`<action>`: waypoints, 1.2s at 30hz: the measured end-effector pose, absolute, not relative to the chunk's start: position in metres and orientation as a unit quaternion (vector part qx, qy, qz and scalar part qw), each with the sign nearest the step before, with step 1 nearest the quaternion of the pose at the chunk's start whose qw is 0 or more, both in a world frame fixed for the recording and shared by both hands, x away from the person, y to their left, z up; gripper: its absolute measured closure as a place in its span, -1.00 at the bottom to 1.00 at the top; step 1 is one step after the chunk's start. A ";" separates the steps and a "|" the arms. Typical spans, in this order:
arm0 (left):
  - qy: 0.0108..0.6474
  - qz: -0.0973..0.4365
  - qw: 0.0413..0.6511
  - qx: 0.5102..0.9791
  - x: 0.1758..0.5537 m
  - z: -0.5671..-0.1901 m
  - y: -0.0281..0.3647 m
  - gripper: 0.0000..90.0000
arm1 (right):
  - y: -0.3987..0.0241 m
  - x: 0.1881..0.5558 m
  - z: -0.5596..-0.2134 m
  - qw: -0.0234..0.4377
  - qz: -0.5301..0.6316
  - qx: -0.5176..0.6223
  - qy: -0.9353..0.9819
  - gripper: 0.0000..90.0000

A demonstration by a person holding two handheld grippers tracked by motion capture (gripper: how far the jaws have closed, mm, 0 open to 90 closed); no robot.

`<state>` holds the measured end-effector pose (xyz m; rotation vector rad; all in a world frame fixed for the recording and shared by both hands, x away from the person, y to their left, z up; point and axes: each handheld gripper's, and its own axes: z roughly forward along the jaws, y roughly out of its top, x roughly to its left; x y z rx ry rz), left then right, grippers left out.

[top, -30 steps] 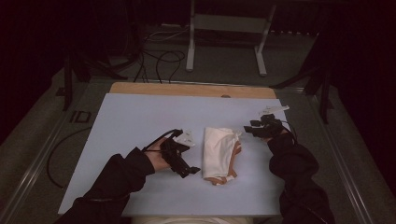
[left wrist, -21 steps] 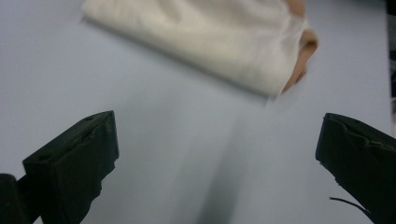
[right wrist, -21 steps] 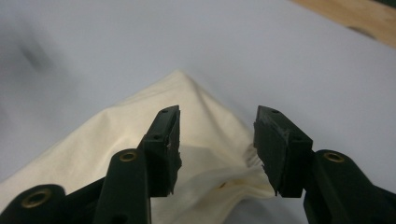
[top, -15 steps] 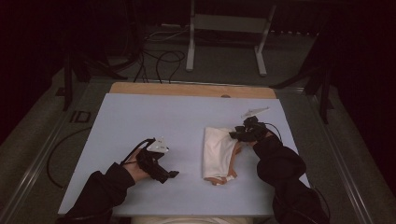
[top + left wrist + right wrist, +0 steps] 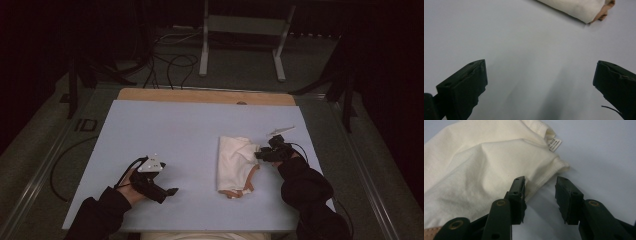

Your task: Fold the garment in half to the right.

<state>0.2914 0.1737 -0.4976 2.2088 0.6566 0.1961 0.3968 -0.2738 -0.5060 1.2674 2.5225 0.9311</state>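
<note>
Cream garment [image 5: 481,162] lies folded just ahead of the right gripper [image 5: 540,192], whose jaws have just been closing, its hemmed edge between them but not yet pinched. Left gripper [image 5: 540,82] hangs released, well apart, over the blue table [image 5: 165,130].

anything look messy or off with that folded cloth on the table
Slightly. The cream garment is folded, but its right edge near the right gripper bunches up with a care label sticking out, and a tan part pokes out at its near end.
</note>
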 end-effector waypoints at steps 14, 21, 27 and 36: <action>0.277 0.087 0.409 0.865 0.289 -0.503 0.186 -1.00 | -0.277 0.409 -0.492 0.089 0.353 0.437 0.822 0.01; 0.279 0.084 0.412 0.863 0.290 -0.504 0.188 -1.00 | -0.274 0.415 -0.512 0.066 0.338 0.443 0.828 0.35; 0.283 0.085 0.423 0.857 0.290 -0.503 0.189 -1.00 | -0.268 0.414 -0.507 0.081 0.335 0.422 0.838 0.94; 0.290 0.090 0.433 0.849 0.291 -0.502 0.192 -1.00 | -0.254 0.417 -0.478 0.127 0.349 0.395 0.840 0.96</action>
